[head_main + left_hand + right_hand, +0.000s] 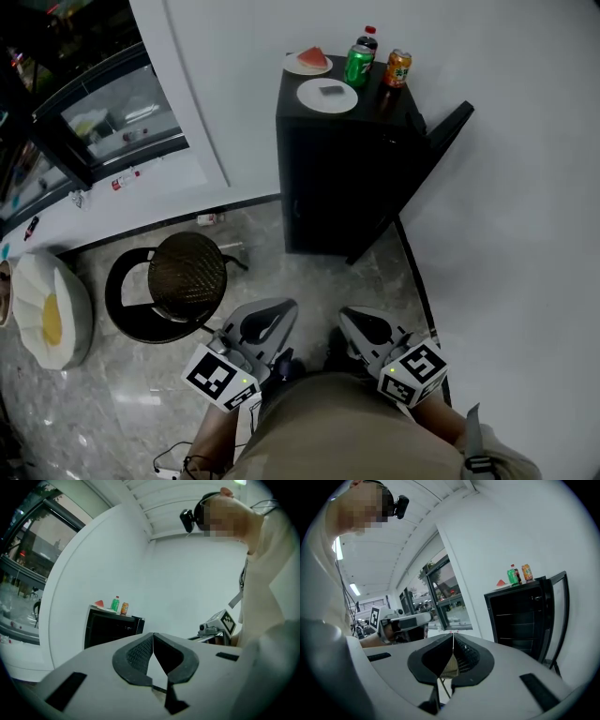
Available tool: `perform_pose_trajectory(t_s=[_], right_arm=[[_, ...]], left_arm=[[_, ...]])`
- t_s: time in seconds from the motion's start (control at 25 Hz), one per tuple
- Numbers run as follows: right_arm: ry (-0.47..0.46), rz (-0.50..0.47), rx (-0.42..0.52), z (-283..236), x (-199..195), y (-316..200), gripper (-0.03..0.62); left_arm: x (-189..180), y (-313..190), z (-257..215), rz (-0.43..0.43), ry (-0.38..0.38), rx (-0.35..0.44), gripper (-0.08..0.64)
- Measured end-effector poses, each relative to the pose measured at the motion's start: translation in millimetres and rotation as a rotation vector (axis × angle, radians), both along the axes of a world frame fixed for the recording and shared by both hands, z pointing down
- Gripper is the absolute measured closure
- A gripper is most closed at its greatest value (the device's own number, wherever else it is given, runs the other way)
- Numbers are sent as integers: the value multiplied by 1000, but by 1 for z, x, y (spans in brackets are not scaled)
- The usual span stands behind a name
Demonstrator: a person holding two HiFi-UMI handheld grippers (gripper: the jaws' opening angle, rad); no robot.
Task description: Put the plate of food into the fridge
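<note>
The black fridge (337, 187) stands against the white wall with its door (422, 169) swung open toward the right. In the right gripper view I can see dark shelves inside, so the way in looks clear. Its top serves as the surface. The floor between me and it is bare, and the round mesh stool (187, 272) sits off to the left, well out of my line.

On that surface, at the back left, is the plate (298, 68) with a red watermelon slice (313, 58), which I take to be the plate of food. A second plate (309, 101) lies in front of it, nearer me, holding a small dark thing I cannot identify. A green can (357, 66), a dark bottle (367, 39) and an orange can (397, 68) stand just to the right.

I expect the plate to be stiff, light, smooth at the rim and breakable, with the slice loose on it. I would pinch the rim on its free left side, keep the plate level and move slowly. The cans crowd its right edge and the other plate its front. The surface's left and back edges are close, so a nudge could send it off.

The left gripper (267, 319) and right gripper (367, 328) are low by my body, well apart from the fridge. Both have their jaws pressed together on nothing.
</note>
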State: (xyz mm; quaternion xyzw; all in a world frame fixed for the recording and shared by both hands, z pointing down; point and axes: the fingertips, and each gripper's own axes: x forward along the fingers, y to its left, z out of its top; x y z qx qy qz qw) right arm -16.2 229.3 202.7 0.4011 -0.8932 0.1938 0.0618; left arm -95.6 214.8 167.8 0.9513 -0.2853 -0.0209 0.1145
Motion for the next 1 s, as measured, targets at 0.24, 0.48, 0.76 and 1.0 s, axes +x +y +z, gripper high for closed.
perform_pose_trajectory(t_s=[0.24, 0.48, 0.76, 1.0], right_arm=[[-37, 3, -9, 1, 32, -35, 571], [-51, -39, -10, -1, 57, -64, 571], [-60, -87, -34, 4, 85, -86, 571], [-68, -144, -37, 9, 107, -103, 571]], left_arm=[[34, -28, 3, -9, -36, -23, 549], [64, -49, -5, -41, -61, -12, 549], [90, -67, -8, -102, -78, -25, 549], [115, -84, -11, -133, -111, -14, 549]])
